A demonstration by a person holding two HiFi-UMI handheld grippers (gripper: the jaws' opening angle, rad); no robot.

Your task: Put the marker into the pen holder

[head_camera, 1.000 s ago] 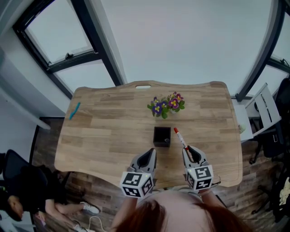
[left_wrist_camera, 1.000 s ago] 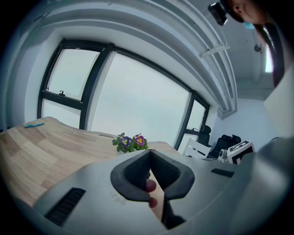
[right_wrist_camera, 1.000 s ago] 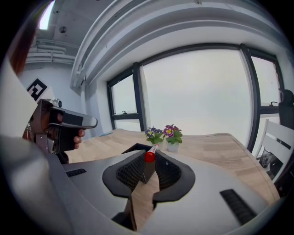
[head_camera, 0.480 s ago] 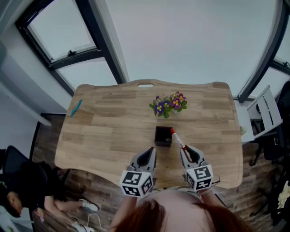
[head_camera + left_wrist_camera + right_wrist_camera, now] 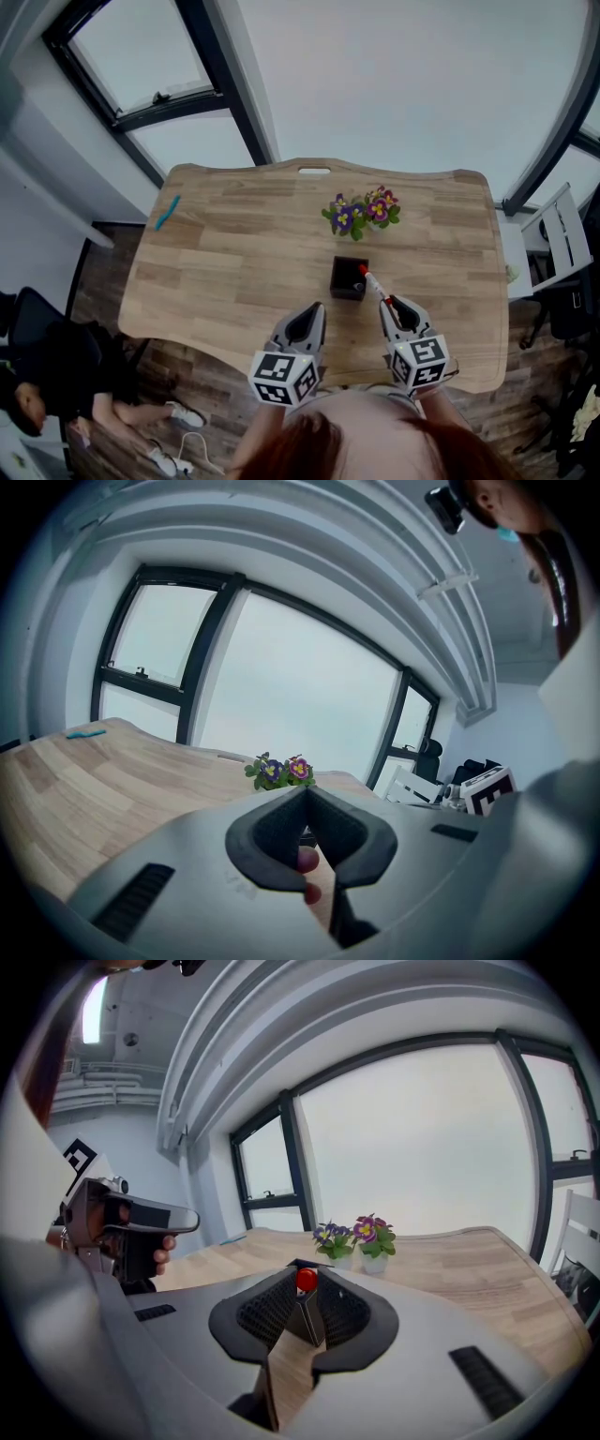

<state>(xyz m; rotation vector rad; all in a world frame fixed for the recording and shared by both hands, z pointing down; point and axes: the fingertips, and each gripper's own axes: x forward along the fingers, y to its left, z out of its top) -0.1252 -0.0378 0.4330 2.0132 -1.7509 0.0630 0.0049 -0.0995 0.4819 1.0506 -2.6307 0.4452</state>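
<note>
A black square pen holder point(image 5: 348, 278) stands in the middle of the wooden table point(image 5: 234, 253). My right gripper point(image 5: 396, 307) is shut on a white marker point(image 5: 376, 285), whose red tip sits at the holder's right rim. In the right gripper view the red tip point(image 5: 306, 1279) shows between the shut right gripper point(image 5: 307, 1290), with the dark holder point(image 5: 306, 1318) just beyond. My left gripper point(image 5: 312, 313) hovers to the near left of the holder, shut and holding nothing. In the left gripper view the left gripper point(image 5: 306, 795) has its jaws together.
A small pot of purple and pink flowers point(image 5: 362, 210) stands just behind the holder; the flowers point(image 5: 356, 1234) also show ahead in the right gripper view. A blue pen point(image 5: 167, 212) lies at the table's far left. A person point(image 5: 37, 394) sits on the floor at left.
My right gripper has brought the marker leftward, so its red tip now lies closer to the holder's right rim. The left gripper has kept its place.
</note>
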